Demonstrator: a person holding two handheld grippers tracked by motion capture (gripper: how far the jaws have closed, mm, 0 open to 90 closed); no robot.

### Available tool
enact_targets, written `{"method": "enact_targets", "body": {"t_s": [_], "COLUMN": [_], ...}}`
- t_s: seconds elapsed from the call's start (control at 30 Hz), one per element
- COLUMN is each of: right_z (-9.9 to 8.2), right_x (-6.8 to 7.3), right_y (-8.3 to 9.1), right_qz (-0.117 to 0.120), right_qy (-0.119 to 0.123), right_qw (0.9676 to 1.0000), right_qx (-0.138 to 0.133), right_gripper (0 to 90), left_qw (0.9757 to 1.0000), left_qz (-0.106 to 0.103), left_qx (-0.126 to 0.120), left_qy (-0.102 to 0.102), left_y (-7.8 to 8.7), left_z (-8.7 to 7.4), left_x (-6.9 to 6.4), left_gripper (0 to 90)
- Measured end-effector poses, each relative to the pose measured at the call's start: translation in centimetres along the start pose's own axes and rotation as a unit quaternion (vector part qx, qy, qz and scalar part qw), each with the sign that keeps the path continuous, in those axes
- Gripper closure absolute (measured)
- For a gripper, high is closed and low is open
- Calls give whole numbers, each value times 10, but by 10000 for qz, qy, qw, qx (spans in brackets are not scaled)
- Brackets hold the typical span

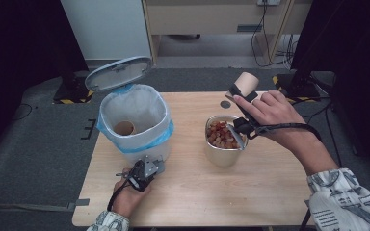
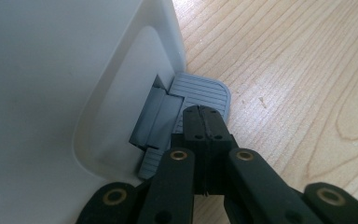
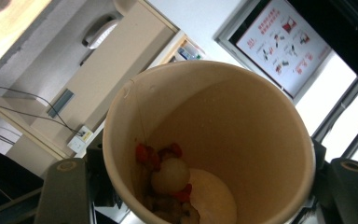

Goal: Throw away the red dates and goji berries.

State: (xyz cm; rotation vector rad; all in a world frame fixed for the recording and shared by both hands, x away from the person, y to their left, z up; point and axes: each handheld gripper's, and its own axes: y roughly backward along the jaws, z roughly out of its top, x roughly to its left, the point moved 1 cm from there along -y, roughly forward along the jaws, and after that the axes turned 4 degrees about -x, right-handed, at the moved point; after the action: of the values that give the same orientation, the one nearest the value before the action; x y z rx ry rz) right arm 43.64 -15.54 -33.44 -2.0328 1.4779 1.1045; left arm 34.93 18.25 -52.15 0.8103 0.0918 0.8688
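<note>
My table (image 1: 270,192) is pale wood-grain, smooth and matt, the grain plain in the left gripper view; my bin (image 2: 51,93) is white plastic, smooth with a dull sheen; its pedal (image 2: 200,93) is grey plastic, ribbed; its lid (image 1: 119,73) is grey-blue plastic, faintly glossy; its liner (image 1: 161,134) is thin, crinkled, translucent film, white over blue; my left gripper (image 2: 204,122) has matt black plastic jaws with brassy rivets; my cup (image 3: 223,121) is tan paper, matt inside, a seam showing down its wall; my pot (image 1: 221,154) is brushed metal, softly shiny; the floor (image 1: 38,159) is grey carpet, rough; my sleeve (image 1: 347,202) is printed cloth.
</note>
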Motion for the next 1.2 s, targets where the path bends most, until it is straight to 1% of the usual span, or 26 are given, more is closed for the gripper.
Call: {"method": "enact_targets", "body": {"t_s": [0.03,0.07,0.17,0.2,0.27,0.3,0.33,0.4,0.43,0.47,0.53,0.57,0.67,0.77,0.8,0.83,0.87,0.9,0.97,1.0,1.03,1.07,1.1,1.13,1.17,1.2], "right_z": [-2,-3,-3,0,2,1,1,-2,-2,-2,-3,-3,-3,-2,-3,-3,-4,-4,-5,-6,-6,-7,-7,-8,-9,-9], "right_x": [-2,-5,-4,0,5,4,4,7,7,6,6,7,8,11,13,13,14,15,14,15,15,16,16,16,17,18], "right_y": [0,0,-1,-2,-3,-4,-4,-5,-5,-4,-4,-4,-5,-6,-7,-7,-8,-8,-9,-10,-10,-11,-11,-11,-11,-12], "right_qz": [-46,-81,-85,42,41,29,29,80,59,80,77,83,102,121,175,175,197,201,208,212,212,227,227,235,251,248], "right_qy": [-74,-10,-1,301,224,280,280,162,108,151,144,62,38,-104,-106,-106,-200,-236,-257,-425,-425,-647,-647,-751,-929,-1005], "right_qw": [10000,9999,9999,9995,9997,9996,9996,9997,9999,9998,9998,9998,9999,9998,9997,9997,9995,9994,9994,9988,9988,9976,9976,9968,9953,9946], "right_qx": [50,74,90,97,64,82,82,138,120,130,142,140,132,93,116,116,121,124,105,120,120,101,101,104,102,91], "right_gripper": [317,317,318,317,317,317,317,317,317,317,318,318,317,317,316,316,316,316,315,314,314,313,313,312,312,312], "left_qw": [10000,10000,10000,10000,10000,10000,10000,10000,10000,10000,10000,10000,10000,10000,10000,10000,10000,10000,10000,10000,10000,10000,10000,10000,10000,10000], "left_qz": [-1,1,0,-2,0,1,1,1,1,-2,-1,1,0,0,-2,-2,-3,0,-1,2,2,-2,-2,-3,-2,-2], "left_qx": [-16,-1,-5,-18,-3,-17,-17,-7,-7,-18,-20,-17,-9,-21,-22,-22,-21,-22,-22,-23,-23,-25,-25,-24,-24,-25], "left_qy": [3,-1,1,2,-2,1,1,1,1,2,4,1,0,0,3,3,2,-2,2,-1,-1,2,2,3,2,1], "left_y": [0,0,0,0,0,0,0,0,0,0,0,0,0,0,0,0,0,0,0,0,0,0,0,0,0,0], "left_z": [0,0,0,0,0,0,0,0,0,0,0,0,0,0,0,0,0,0,0,0,0,0,0,0,0,0], "left_x": [0,0,0,0,0,0,0,0,0,0,0,0,0,0,0,0,0,0,0,0,0,0,0,0,0,0], "left_gripper": [899,899,900,900,899,899,899,899,899,899,899,899,899,899,899,900,900,899,899,899,899,899,899,899,899,899]}}
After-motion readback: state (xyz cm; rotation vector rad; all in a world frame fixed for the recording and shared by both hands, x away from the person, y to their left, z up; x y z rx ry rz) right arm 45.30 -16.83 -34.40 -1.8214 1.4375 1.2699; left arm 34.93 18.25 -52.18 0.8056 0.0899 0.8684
